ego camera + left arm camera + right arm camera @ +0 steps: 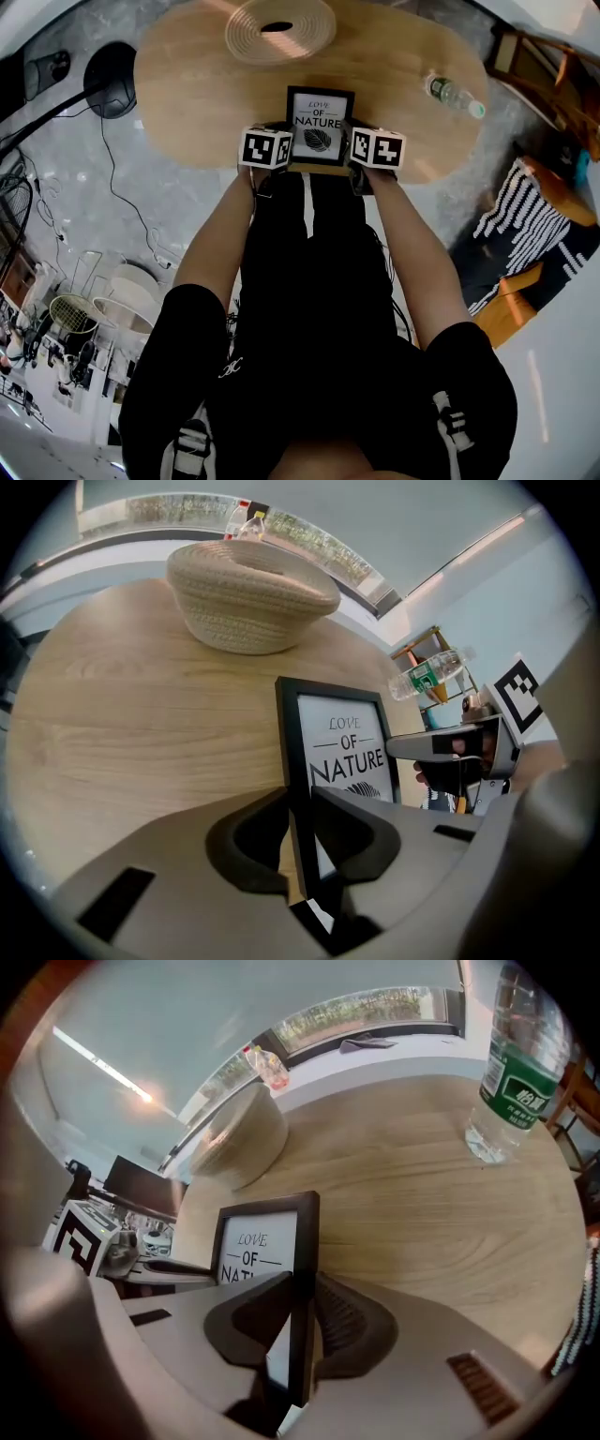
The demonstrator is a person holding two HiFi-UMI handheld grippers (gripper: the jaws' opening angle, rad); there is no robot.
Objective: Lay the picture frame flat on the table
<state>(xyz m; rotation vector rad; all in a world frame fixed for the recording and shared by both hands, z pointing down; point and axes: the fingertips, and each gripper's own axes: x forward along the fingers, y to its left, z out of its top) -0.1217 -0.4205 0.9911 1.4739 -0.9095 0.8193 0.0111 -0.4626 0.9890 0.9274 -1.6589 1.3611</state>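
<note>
A black picture frame (pixel 320 125) with a white "LOVE OF NATURE" print stands near the front edge of the oval wooden table (pixel 187 84). It faces me and leans slightly back. My left gripper (pixel 272 146) is shut on the frame's left edge (pixel 292 761), with the black moulding squeezed between the jaws. My right gripper (pixel 371 147) is shut on the right edge (pixel 305 1241) in the same way. In the left gripper view (pixel 298 825) the right gripper shows across the print. In the right gripper view (pixel 298 1324) the left one shows beyond the frame.
A woven straw basket (pixel 279 28) sits at the far middle of the table. A clear water bottle (pixel 454 96) with a green label stands at the right end. Wooden chairs (pixel 534 56) and a striped cushion (pixel 525 220) are to the right. Cables and a black round base (pixel 111 80) lie on the floor at left.
</note>
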